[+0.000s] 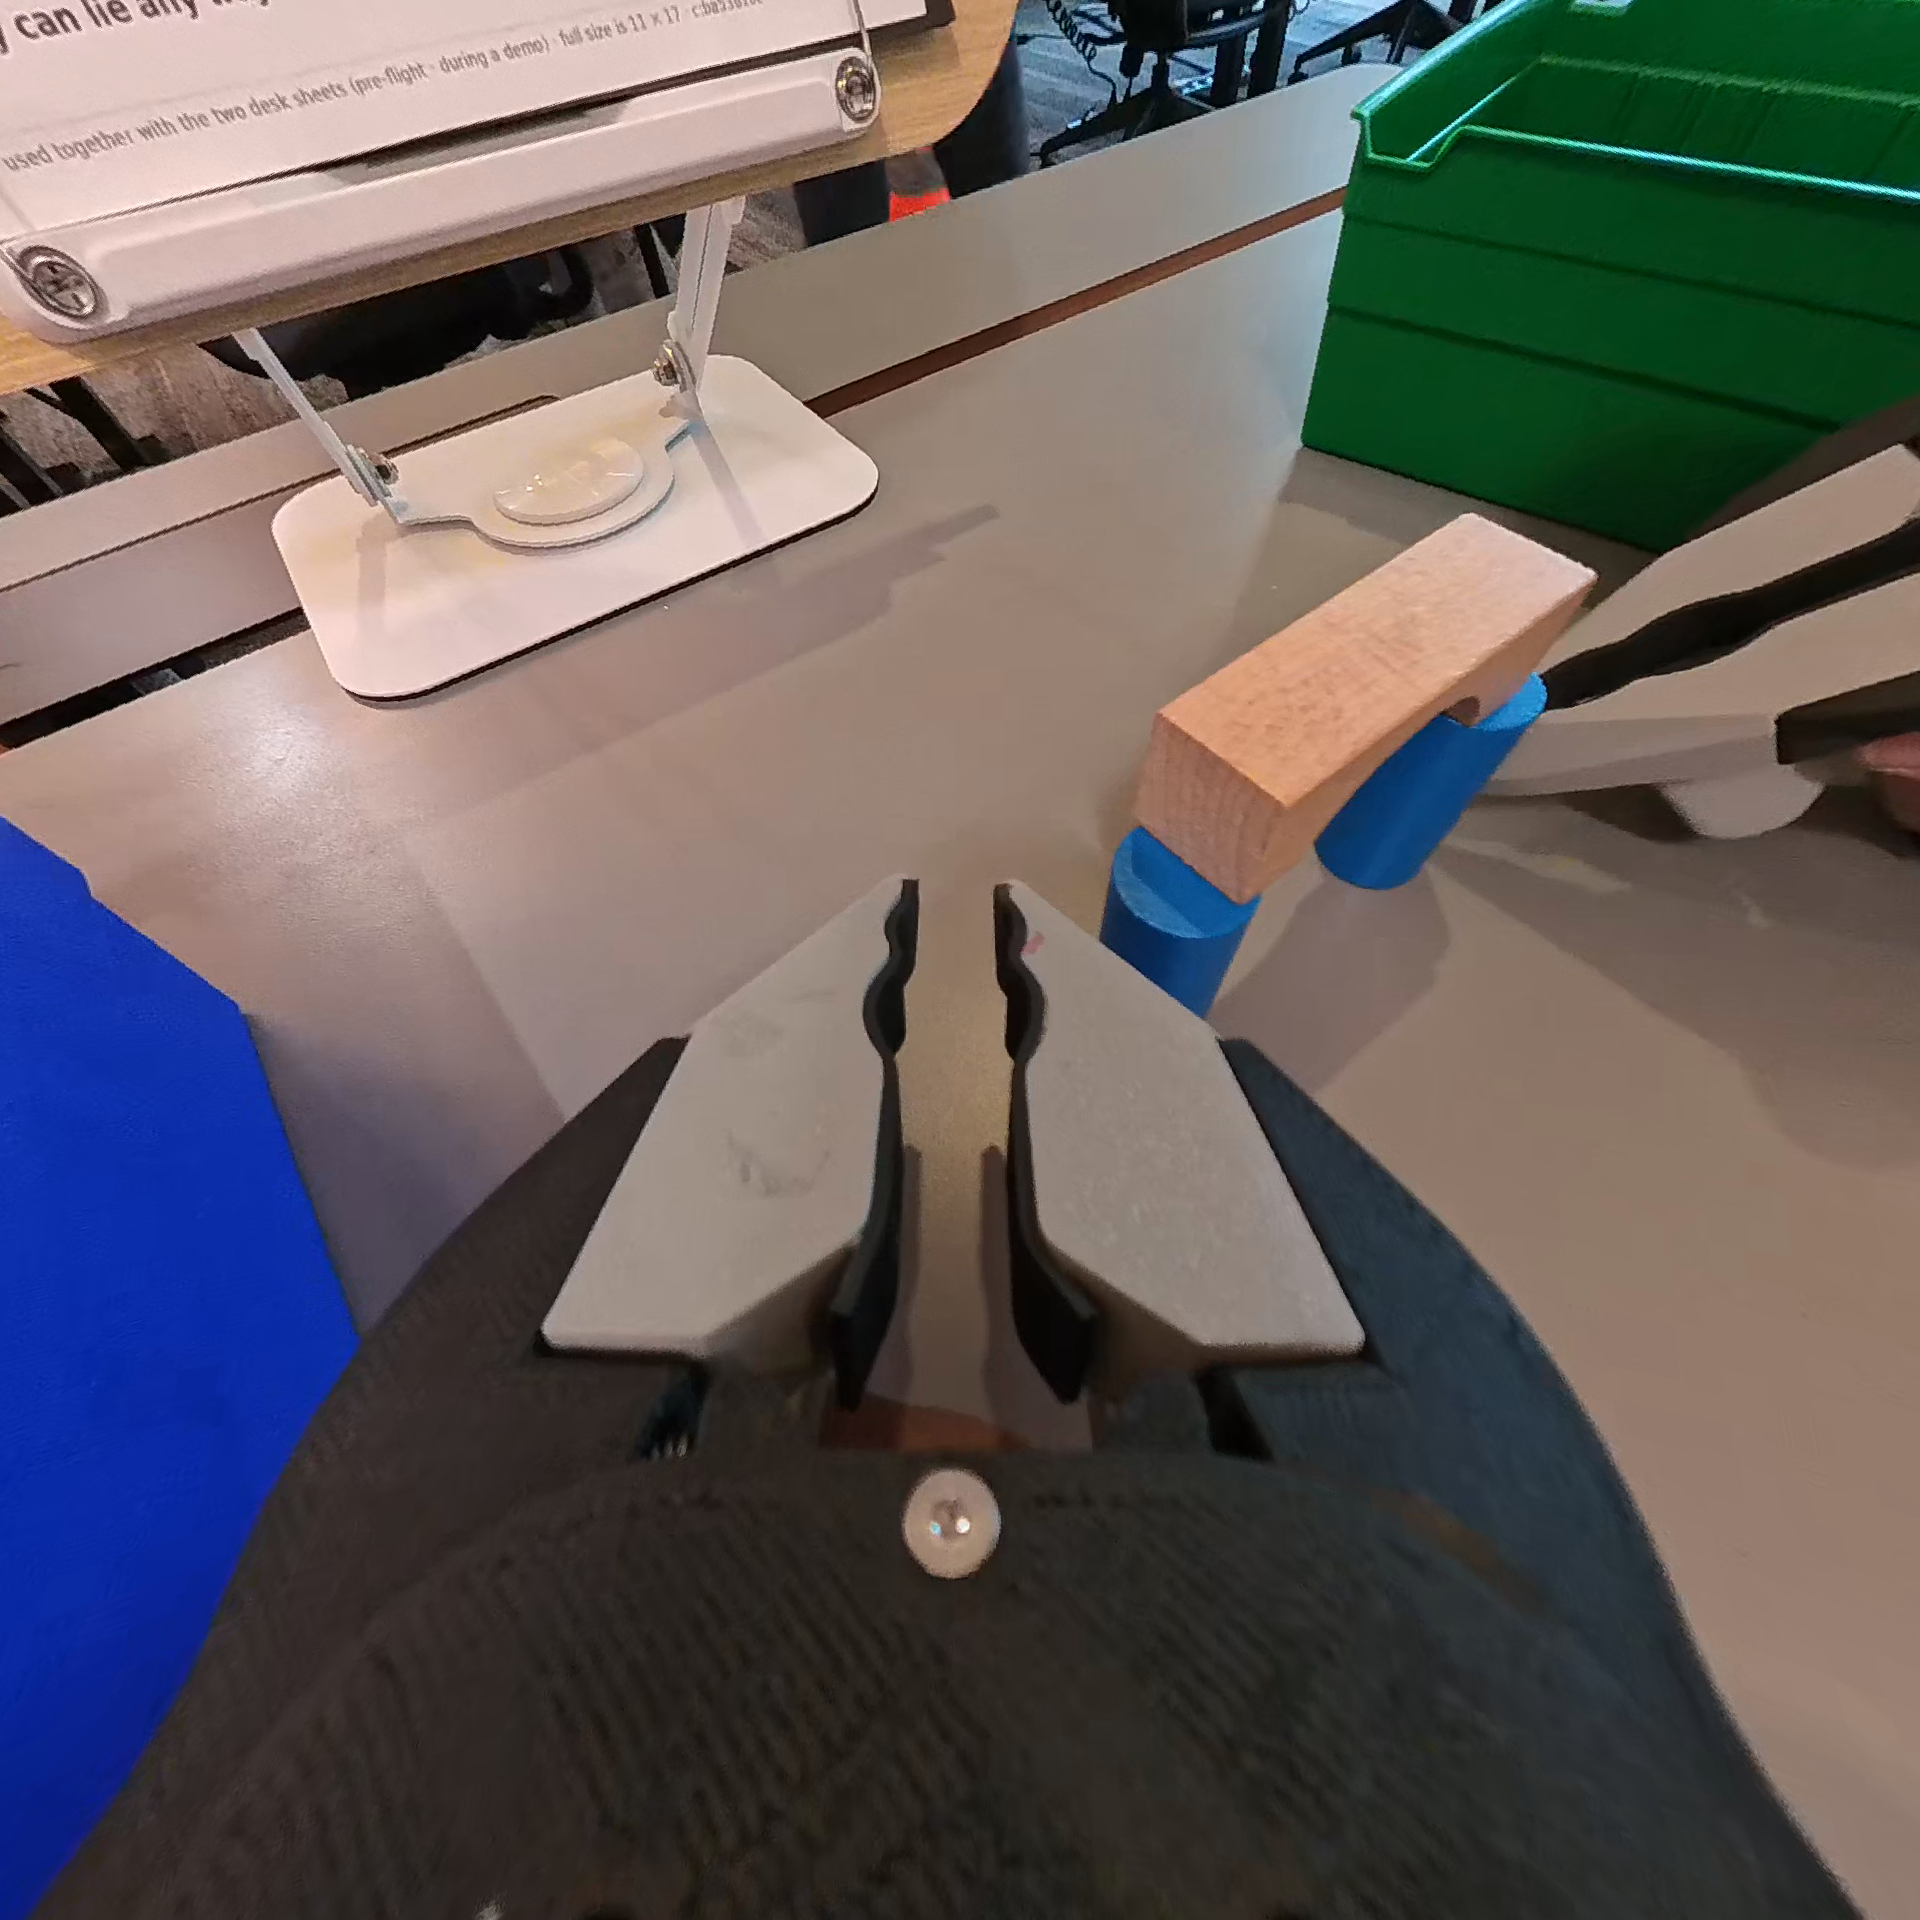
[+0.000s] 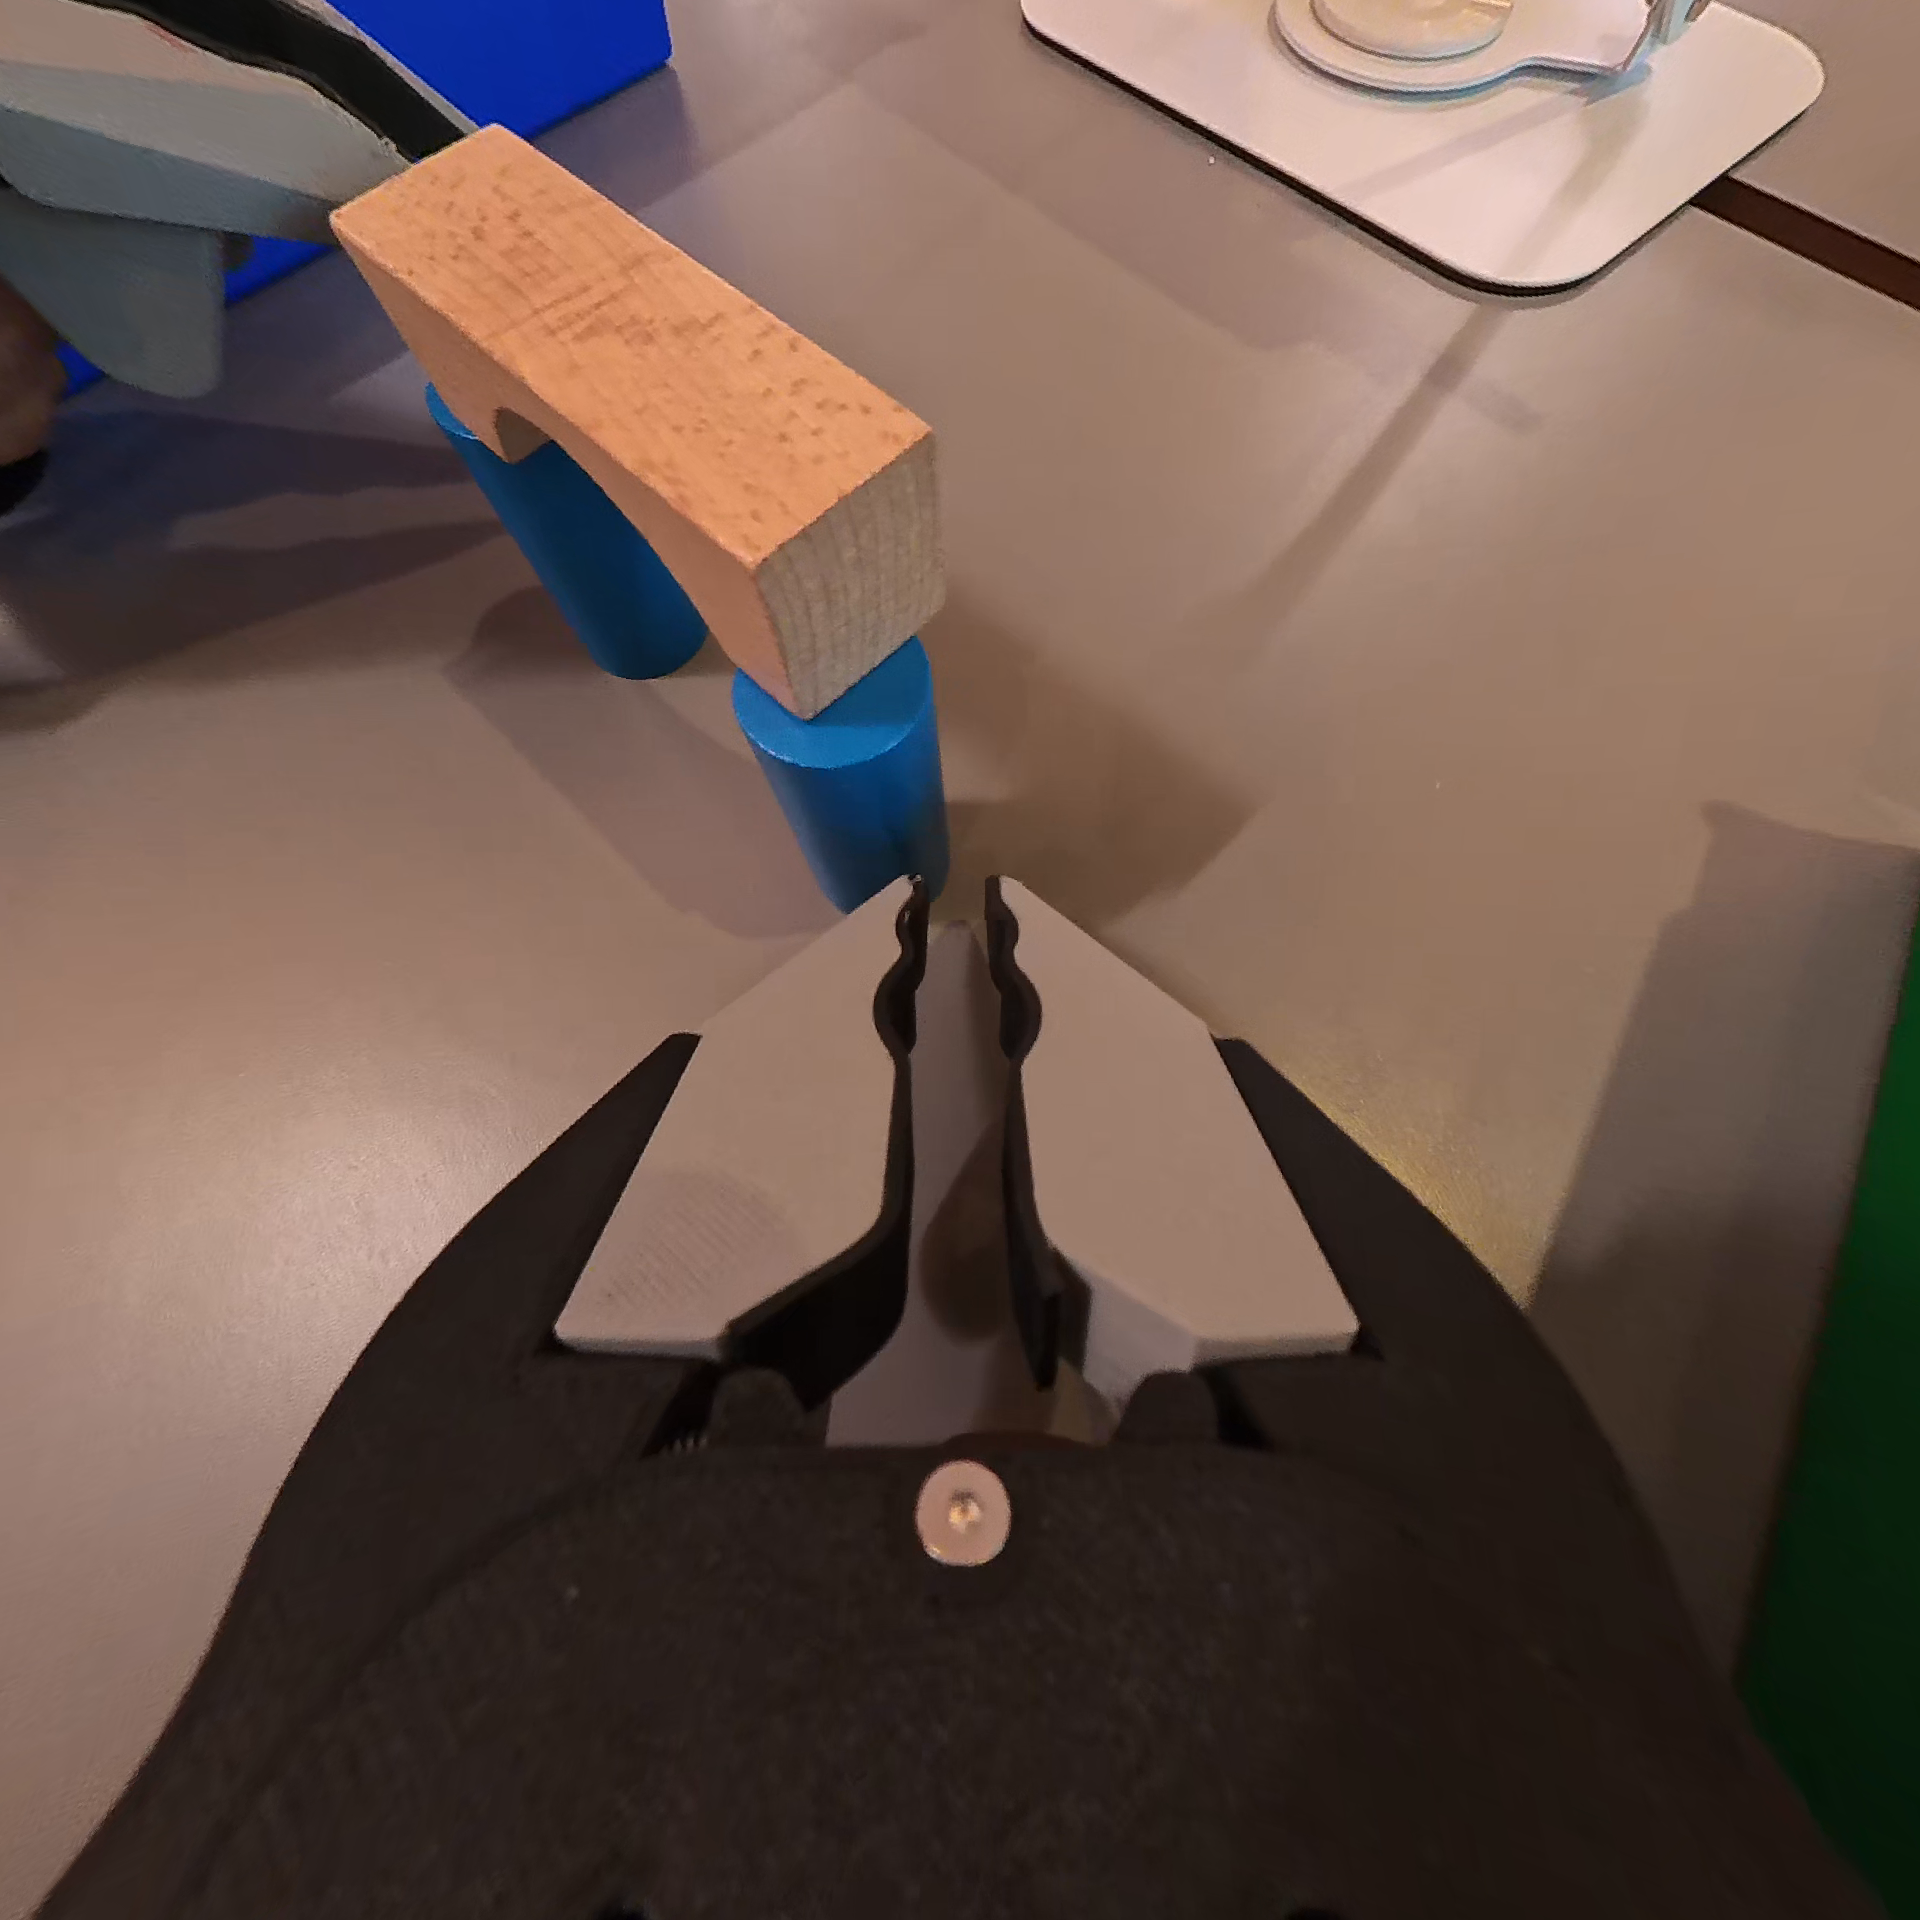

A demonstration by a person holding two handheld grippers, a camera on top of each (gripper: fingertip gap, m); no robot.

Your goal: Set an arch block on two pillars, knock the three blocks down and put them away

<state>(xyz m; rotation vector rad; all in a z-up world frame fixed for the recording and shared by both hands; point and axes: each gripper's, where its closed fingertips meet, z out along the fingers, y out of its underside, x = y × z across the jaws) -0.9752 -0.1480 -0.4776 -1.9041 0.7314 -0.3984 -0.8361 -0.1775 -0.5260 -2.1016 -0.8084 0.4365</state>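
Observation:
A pale wooden arch block [image 1: 1351,696] lies across the tops of two blue cylinder pillars, one near [image 1: 1174,935] and one far [image 1: 1423,790]. My left gripper [image 1: 956,894] is slightly open and empty, just left of the near pillar. In the right wrist view the arch [image 2: 644,395] spans the near pillar [image 2: 852,790] and the far pillar [image 2: 582,561]. My right gripper [image 2: 951,883] is slightly open and empty, its tips by the foot of the near pillar. Each gripper shows at the arch's far end in the other view: the right [image 1: 1569,681], the left [image 2: 416,130].
A green bin [image 1: 1621,312] stands at the back right on the grey table [image 1: 727,790]. A white stand [image 1: 571,520] holding a sheet is at the back left. A blue box [image 1: 104,1247] is at the left edge. There is about 15 cm between the tips of the two grippers. My left gripper's tips are some 6 cm from the far pillar [image 2: 582,561]. About 7 cm separates my left fingertips from the pale wooden arch block [image 1: 1351,696]. It turns up in the right wrist view [image 2: 492,272] as well.

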